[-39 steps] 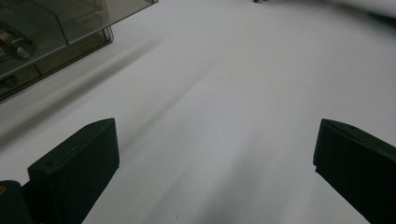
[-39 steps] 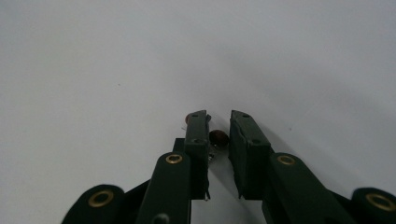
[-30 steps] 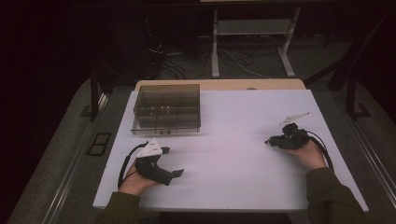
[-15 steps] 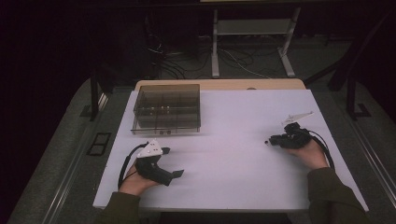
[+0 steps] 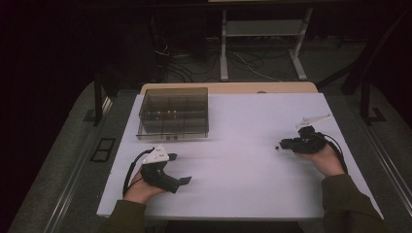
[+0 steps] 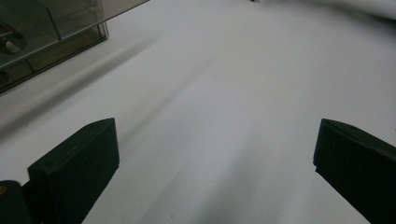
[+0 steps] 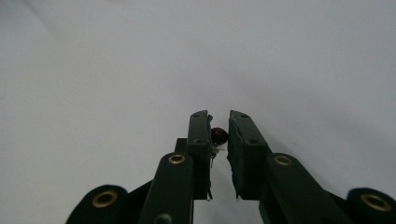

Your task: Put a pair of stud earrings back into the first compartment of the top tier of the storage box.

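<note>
My right gripper (image 5: 282,144) lies low over the right side of the white table (image 5: 243,160) and points left. In the right gripper view its jaws stand almost together (image 7: 219,116), shut on a small dark reddish bead (image 7: 219,135) with a thin wire stub below it. My left gripper (image 5: 179,168) rests near the front left of the table, held in a hand. Seen in the left gripper view, it is wide open (image 6: 215,140) with only bare table between the jaws.
A smoky clear plastic box (image 5: 174,112) with several compartments stands at the back left of the table; its corner (image 6: 51,32) appears in the left gripper view. Behind the table are a wooden edge (image 5: 228,88), cables and a metal stand on the floor.
The right gripper has drifted slightly to the right and away. The left gripper has not moved.
</note>
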